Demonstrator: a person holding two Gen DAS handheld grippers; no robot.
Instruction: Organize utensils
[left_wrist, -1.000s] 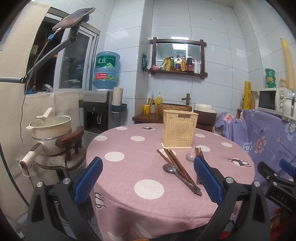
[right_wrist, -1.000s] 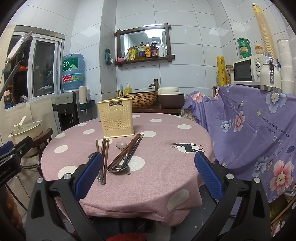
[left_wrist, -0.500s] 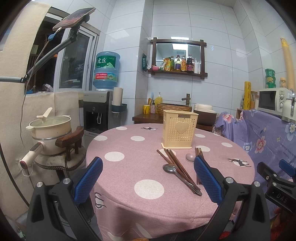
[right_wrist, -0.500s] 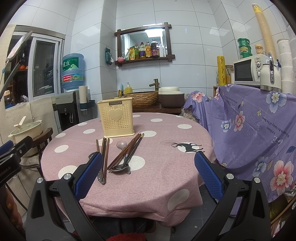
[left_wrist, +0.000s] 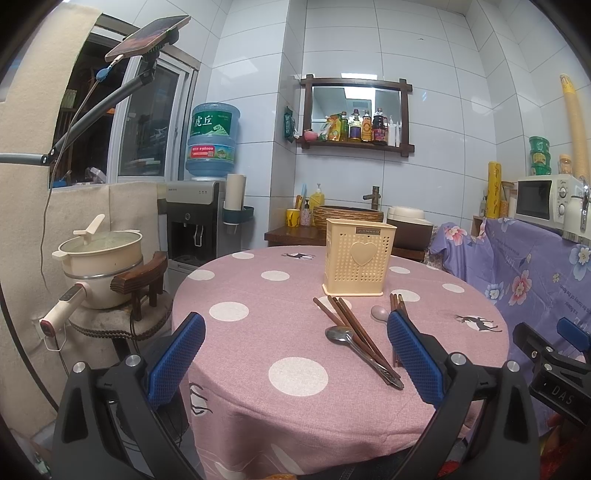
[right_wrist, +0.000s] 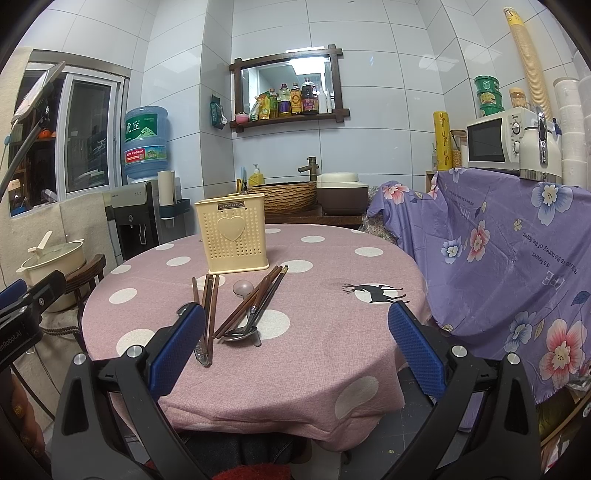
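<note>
Both grippers, left (left_wrist: 295, 354) and right (right_wrist: 295, 347), hover wide-jawed short of the counter (right_wrist: 314, 354); best pinch one chopstick pair (right_wrist: 255, 302) mid-length, then tip it upright into the holder (right_wrist: 232, 236).

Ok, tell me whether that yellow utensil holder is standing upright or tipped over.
Upright. The yellow utensil holder stands on its base on the table, open top upward, heart facing the cameras. Chopsticks and spoons lie before it.
</note>
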